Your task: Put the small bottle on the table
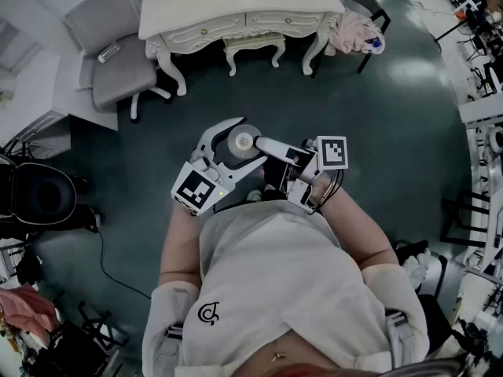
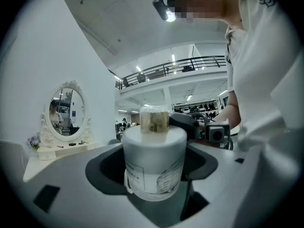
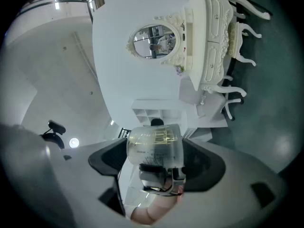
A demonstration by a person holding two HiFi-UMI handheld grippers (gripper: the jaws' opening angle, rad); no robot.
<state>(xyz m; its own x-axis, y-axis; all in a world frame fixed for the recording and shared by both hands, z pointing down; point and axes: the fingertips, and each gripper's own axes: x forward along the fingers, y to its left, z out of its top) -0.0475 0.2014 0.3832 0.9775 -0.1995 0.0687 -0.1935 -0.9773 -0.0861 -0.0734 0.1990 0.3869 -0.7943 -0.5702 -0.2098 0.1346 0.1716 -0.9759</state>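
Currently left gripper clamps the small bottle body, right gripper its clear cap; dressing desk at 12 o'clock, well apart. Opposed pulling may detach the cap.

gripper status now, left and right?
Left gripper: closed on the small bottle.
Right gripper: closed on that bottle's clear cap.
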